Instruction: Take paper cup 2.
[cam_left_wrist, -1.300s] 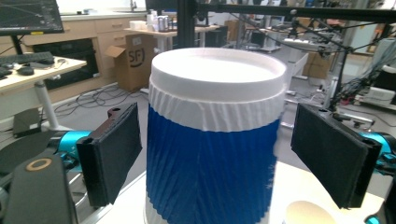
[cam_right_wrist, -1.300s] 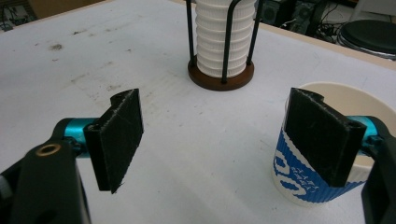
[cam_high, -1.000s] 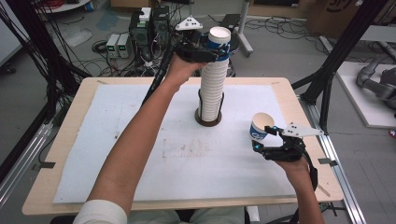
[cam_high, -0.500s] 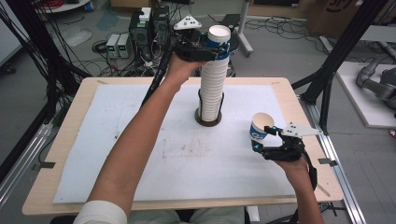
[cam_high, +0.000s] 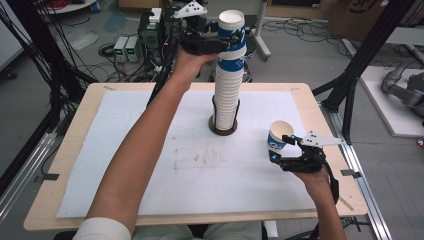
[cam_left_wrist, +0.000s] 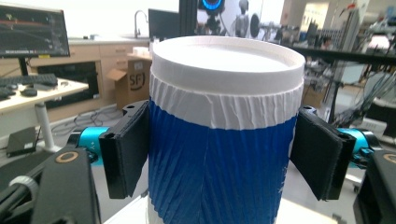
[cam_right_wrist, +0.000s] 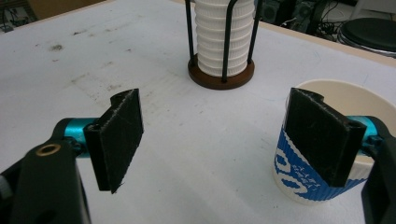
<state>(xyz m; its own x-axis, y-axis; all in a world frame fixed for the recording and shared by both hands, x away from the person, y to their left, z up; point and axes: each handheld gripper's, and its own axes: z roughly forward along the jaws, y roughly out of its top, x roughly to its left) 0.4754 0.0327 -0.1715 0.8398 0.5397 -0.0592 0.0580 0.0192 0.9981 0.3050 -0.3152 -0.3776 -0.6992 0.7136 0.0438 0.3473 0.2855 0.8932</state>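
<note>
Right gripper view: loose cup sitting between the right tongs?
No: the cup stands outside the right tongs, behind one pad; the gap is bare.

Cut off at the bottom edge: top cup (cam_left_wrist: 224, 140) in the left gripper view. Half hidden behind a black pad: single cup (cam_right_wrist: 322, 154) in the right gripper view.

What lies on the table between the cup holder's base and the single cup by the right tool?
Only bare white mat, marked with faint smudges, separates base from cup, as the right gripper view shows.

Top cup (cam_left_wrist: 224, 140): ribbed blue with white rim. Stack (cam_high: 229, 95) white; stand (cam_right_wrist: 221, 77) brown-based, black-wired; worktop (cam_high: 150, 165) white.
</note>
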